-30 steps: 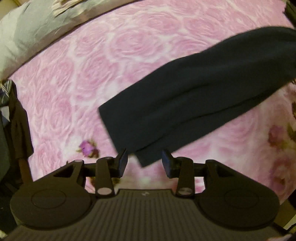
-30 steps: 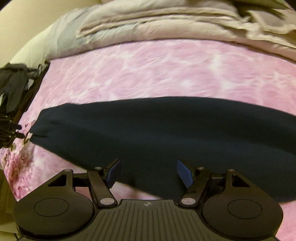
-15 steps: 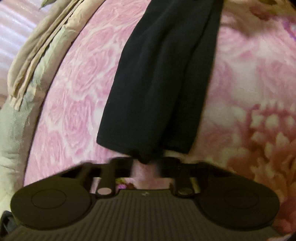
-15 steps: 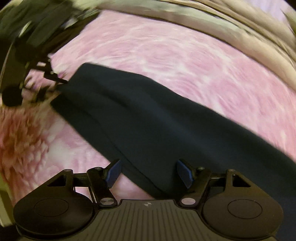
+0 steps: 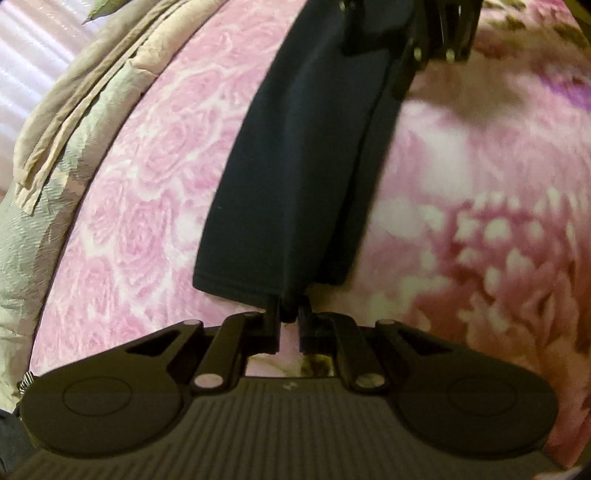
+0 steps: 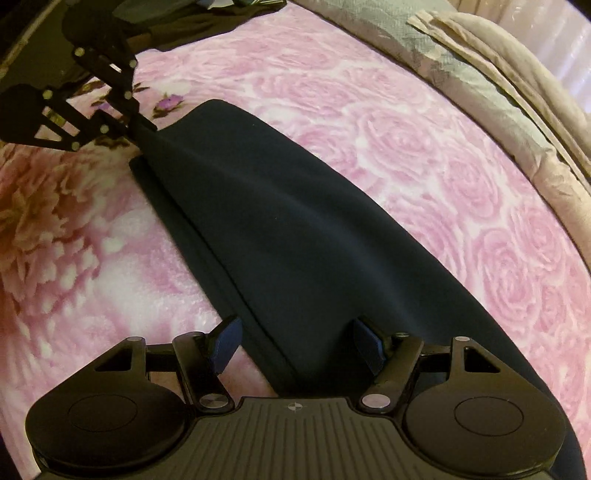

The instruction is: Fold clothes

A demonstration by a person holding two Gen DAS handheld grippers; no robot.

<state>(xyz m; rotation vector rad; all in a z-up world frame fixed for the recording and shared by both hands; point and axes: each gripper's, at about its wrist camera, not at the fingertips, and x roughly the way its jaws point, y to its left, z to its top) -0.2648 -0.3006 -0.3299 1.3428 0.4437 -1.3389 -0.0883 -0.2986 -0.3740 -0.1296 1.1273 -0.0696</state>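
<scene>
A dark navy garment (image 5: pixel 303 166) lies folded into a long strip on the pink bedspread. In the left wrist view my left gripper (image 5: pixel 290 319) is shut on the strip's near end, with cloth pinched between the pads. The right wrist view shows the same grip at the garment's (image 6: pixel 295 229) far left tip, where my left gripper (image 6: pixel 144 127) holds it. My right gripper (image 6: pixel 297 343) stands open low over the other part of the strip, its blue pads (image 6: pixel 225 343) on either side of the cloth's folded edge without pressing it. It also shows at the top as the right gripper (image 5: pixel 384 51).
A pink rose-patterned bedspread (image 6: pixel 406 140) covers the bed. A bunched grey-green and beige quilt (image 5: pixel 62 155) runs along its edge, the same quilt (image 6: pixel 498 88) showing at the right. Dark clothes (image 6: pixel 192 22) lie at the top left.
My left gripper went from open to shut on the garment's end. Both hands rolled, so the strip now runs lengthwise in the views. The right gripper swept along the cloth and stayed open.
</scene>
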